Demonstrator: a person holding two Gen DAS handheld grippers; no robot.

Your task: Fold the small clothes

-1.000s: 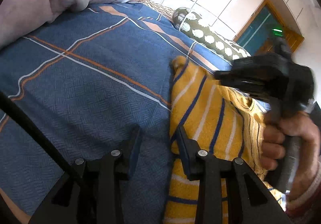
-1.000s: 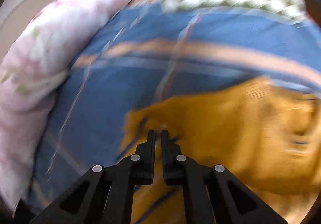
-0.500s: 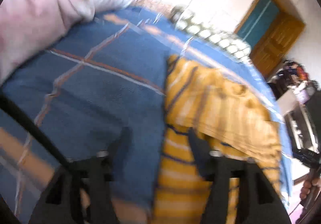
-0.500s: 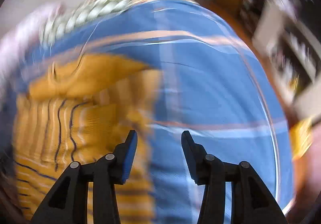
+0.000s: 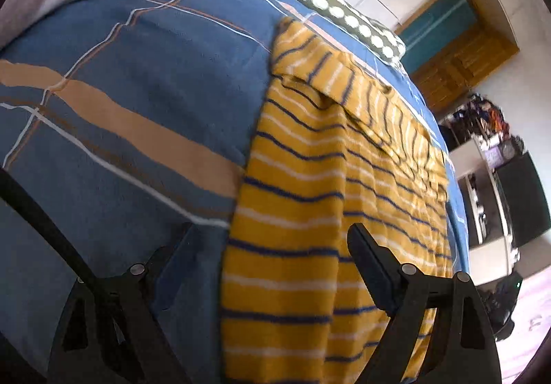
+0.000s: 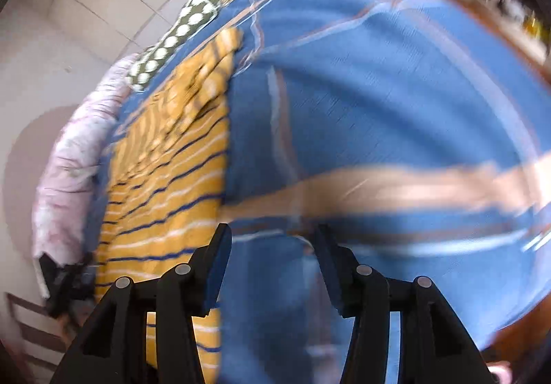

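My yellow striped top (image 5: 296, 184) lies flat on the blue plaid bedspread (image 5: 137, 81), sides and sleeve folded in. My left gripper (image 5: 272, 246) and right gripper (image 6: 272, 246) have just been opening, nothing between them. The crosswise fold remains, I reckon.

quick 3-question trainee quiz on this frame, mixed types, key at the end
1. True or false: the left gripper is clamped on the yellow striped garment.
2. Multiple choice: what lies straight ahead between the fingers of the right gripper? A) the yellow striped garment B) the blue plaid bedspread C) the polka-dot pillow
3. Fill in: in the left wrist view, the garment's long left edge runs between the left gripper's two ____.

Key
1. False: its jaws have just been opening, stand wide and press on nothing.
2. B: the garment is off to the left there.
3. Fingers.
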